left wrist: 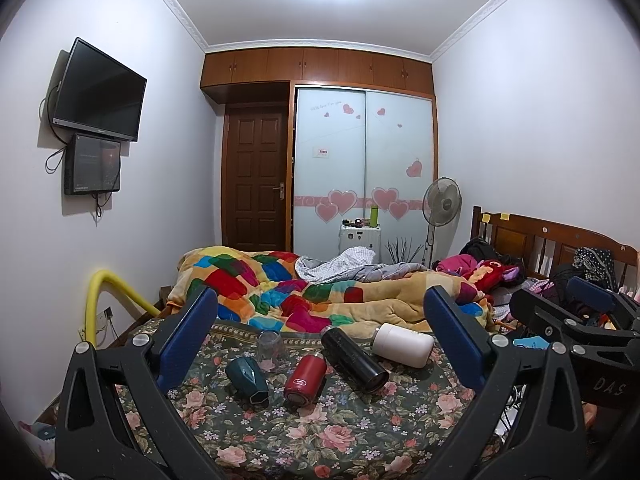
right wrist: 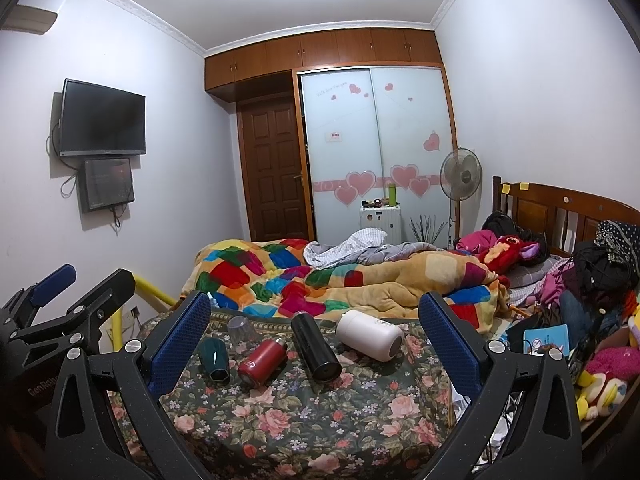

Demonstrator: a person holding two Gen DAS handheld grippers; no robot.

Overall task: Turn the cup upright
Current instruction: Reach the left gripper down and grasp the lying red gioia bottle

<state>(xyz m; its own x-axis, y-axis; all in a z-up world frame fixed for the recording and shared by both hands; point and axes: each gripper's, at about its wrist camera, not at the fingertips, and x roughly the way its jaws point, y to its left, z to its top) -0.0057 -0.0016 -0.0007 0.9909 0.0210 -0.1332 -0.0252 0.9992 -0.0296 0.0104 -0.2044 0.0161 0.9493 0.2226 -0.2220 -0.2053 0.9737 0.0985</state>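
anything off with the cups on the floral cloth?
Yes. Four lie tipped on their sides on the floral cloth: teal cup, red flask, black flask, white flask. The clear glass stands mouth down. No spill visible. Both hand-held grippers are open, holding nothing.

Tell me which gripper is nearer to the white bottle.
Right, though only slightly. The right gripper has the white bottle between its open fingers, right of centre. The left gripper sits further left, with the bottle beside its right finger.
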